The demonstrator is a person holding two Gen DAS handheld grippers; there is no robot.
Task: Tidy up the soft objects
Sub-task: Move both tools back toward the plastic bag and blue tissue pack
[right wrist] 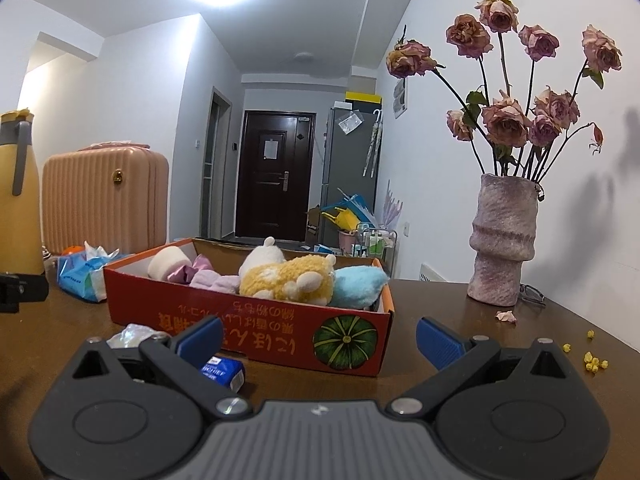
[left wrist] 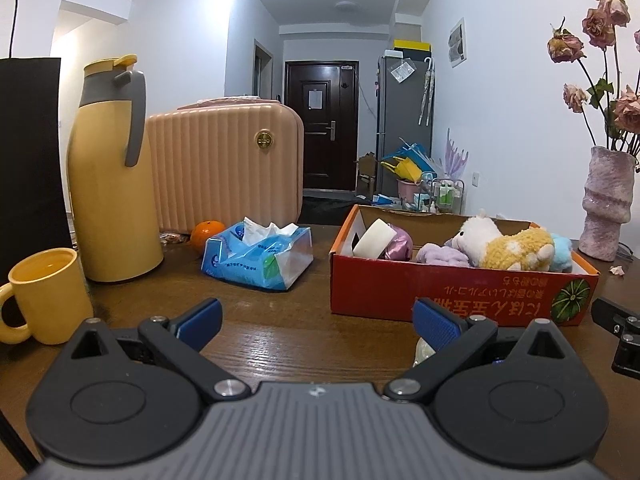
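Your left gripper (left wrist: 316,318) and right gripper (right wrist: 319,336) both sit spread and empty at lower frame. The plush toy (right wrist: 288,280) lies in the red box (right wrist: 248,320) at centre on the table (left wrist: 280,320).

We see the box (left wrist: 440,292) on the table (left wrist: 280,332), with the plush toy (left wrist: 508,246) inside it. Left of it lies the tissue pack (left wrist: 260,258); the suitcase (left wrist: 224,164) stands behind, the vase (left wrist: 608,208) to the right.

Bare table (left wrist: 280,332) fronts the red box (left wrist: 400,292).
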